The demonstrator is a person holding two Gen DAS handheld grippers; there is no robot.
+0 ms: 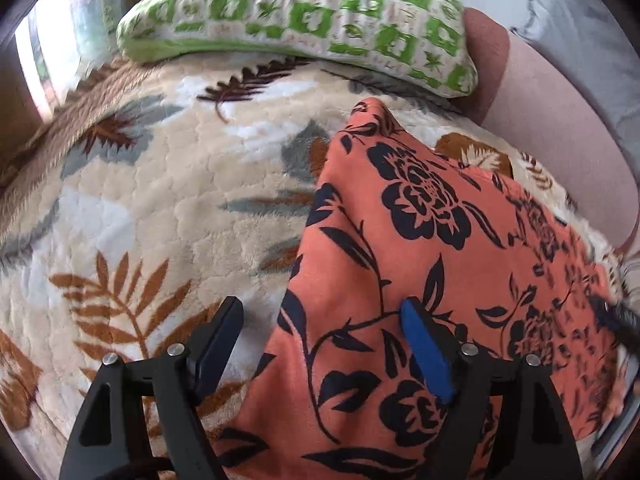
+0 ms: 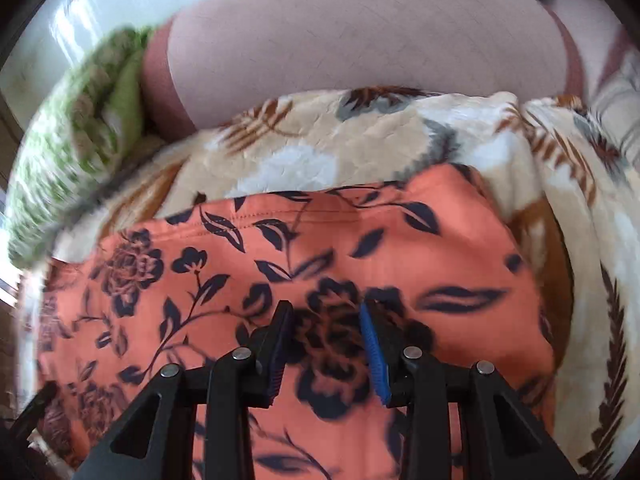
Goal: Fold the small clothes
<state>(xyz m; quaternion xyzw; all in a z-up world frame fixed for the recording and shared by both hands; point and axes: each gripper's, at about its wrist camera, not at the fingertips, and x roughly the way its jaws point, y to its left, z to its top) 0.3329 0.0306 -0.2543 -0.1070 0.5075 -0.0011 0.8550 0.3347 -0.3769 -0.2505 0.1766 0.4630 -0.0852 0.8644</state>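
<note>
Jaws apart over orange floral garment [image 1: 420, 240] edge, bare blanket [image 1: 160, 200] alongside

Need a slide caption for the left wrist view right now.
Left gripper open over the edge of an orange flowered garment on a leaf-print blanket, green pillow behind.

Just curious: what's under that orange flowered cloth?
The orange cloth lies on a leaf-patterned blanket, which shows all around it. Whatever is directly beneath the cloth is covered.
</note>
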